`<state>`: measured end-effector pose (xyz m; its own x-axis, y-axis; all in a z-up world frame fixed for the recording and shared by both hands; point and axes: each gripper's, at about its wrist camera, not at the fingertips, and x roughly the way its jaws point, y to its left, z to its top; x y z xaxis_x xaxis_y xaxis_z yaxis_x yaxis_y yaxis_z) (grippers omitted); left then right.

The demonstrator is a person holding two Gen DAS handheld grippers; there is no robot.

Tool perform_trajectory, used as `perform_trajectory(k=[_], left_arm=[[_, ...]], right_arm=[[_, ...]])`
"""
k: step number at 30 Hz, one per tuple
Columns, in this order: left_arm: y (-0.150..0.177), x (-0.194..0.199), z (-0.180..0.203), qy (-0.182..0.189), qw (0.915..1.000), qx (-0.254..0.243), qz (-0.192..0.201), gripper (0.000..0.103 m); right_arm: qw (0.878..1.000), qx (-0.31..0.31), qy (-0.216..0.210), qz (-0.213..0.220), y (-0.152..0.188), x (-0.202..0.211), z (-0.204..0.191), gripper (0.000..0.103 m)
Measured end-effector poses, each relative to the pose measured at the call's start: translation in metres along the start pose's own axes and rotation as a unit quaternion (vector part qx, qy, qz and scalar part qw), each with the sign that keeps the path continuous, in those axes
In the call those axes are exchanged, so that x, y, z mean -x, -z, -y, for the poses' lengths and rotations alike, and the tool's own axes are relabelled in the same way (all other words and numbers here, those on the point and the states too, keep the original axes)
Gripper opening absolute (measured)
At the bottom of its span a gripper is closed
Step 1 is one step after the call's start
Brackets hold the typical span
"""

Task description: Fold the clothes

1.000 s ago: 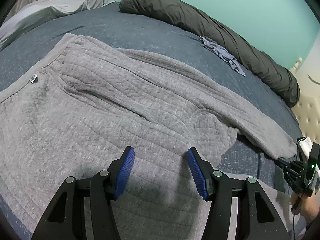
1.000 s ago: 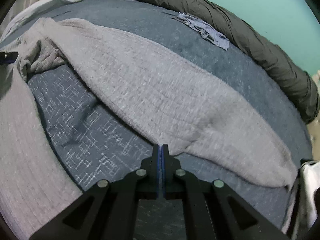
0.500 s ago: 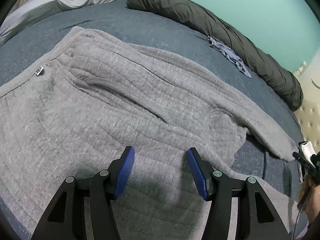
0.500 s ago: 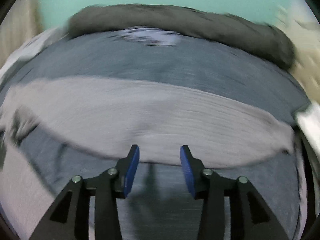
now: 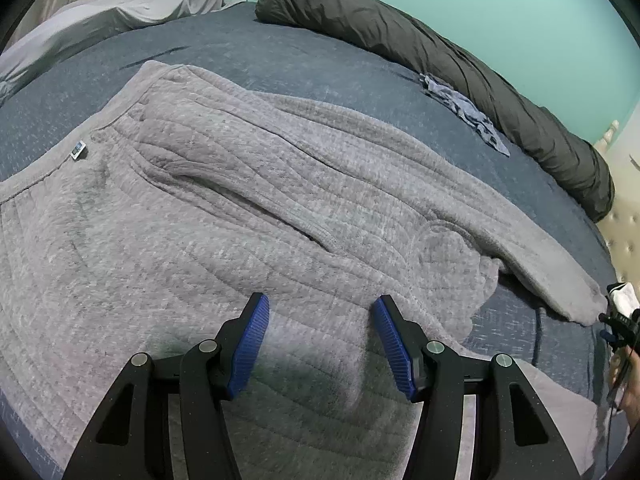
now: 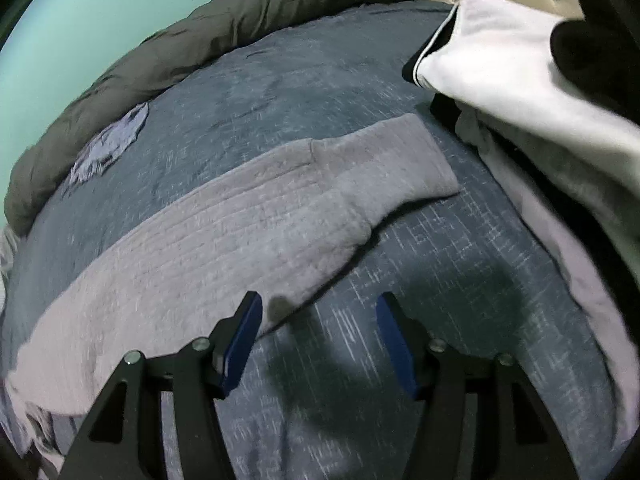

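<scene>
Grey quilted sweatpants point(image 5: 248, 208) lie spread on the blue bedspread point(image 5: 280, 56), waistband at the left, one leg stretching right to its cuff point(image 5: 576, 300). My left gripper point(image 5: 320, 344) is open and empty, low over the seat of the pants. In the right wrist view the same leg point(image 6: 240, 240) runs across the bed, its cuff point(image 6: 400, 160) at the upper right. My right gripper point(image 6: 318, 344) is open and empty, over the leg's near edge and the bedspread point(image 6: 440, 280). The right gripper also shows in the left wrist view point(image 5: 620, 328), just past the cuff.
A dark rolled duvet point(image 5: 440, 52) lies along the far edge by the teal wall. A small blue-grey garment point(image 5: 468, 112) lies beside it. A grey sheet point(image 5: 100, 12) is at the far left. A white garment pile point(image 6: 520, 80) sits right of the cuff, by the headboard.
My right gripper has opened and swung right toward the leg's cuff end. My left gripper has stayed open and drifted slightly over the pants.
</scene>
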<state>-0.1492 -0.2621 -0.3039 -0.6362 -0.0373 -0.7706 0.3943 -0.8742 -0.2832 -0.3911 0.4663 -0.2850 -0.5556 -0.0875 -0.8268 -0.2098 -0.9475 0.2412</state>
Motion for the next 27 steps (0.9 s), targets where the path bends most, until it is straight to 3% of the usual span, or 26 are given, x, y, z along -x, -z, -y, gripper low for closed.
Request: perform_trajectory(k=[3, 4, 8, 10, 16, 21, 25, 27], left_arm=[[0.001, -0.001, 0.001, -0.003, 1.0000, -0.003, 0.000, 0.060], [0.001, -0.001, 0.001, -0.003, 1.0000, -0.003, -0.001, 0.060], [0.002, -0.003, 0.001, -0.006, 1.0000, -0.005, -0.002, 0.060], [0.002, -0.004, 0.001, -0.006, 1.0000, -0.005, -0.003, 0.060], [0.003, -0.002, -0.002, 0.001, 1.0000, 0.000, -0.004, 0.060], [0.003, -0.001, -0.002, 0.002, 1.0000, 0.001, -0.005, 0.060], [0.002, -0.001, -0.003, 0.006, 1.0000, 0.005, -0.006, 0.060], [0.002, 0.000, -0.004, 0.008, 0.9999, 0.006, -0.006, 0.060]], right_arm=[[1.000, -0.012, -0.022, 0.003, -0.001, -0.005, 0.000, 0.060], [0.999, -0.016, -0.030, 0.000, -0.001, -0.009, -0.001, 0.056], [1.000, -0.013, -0.027, 0.002, 0.001, -0.014, -0.001, 0.008], [0.999, -0.015, -0.025, 0.018, 0.000, -0.007, -0.001, 0.005], [0.997, 0.041, 0.015, 0.068, 0.001, 0.029, -0.007, 0.004], [0.998, 0.043, 0.054, -0.007, 0.008, -0.001, 0.009, 0.006], [0.992, 0.062, 0.109, 0.011, 0.015, 0.010, 0.005, 0.031], [0.986, 0.085, 0.136, 0.033, 0.024, 0.025, -0.004, 0.031]])
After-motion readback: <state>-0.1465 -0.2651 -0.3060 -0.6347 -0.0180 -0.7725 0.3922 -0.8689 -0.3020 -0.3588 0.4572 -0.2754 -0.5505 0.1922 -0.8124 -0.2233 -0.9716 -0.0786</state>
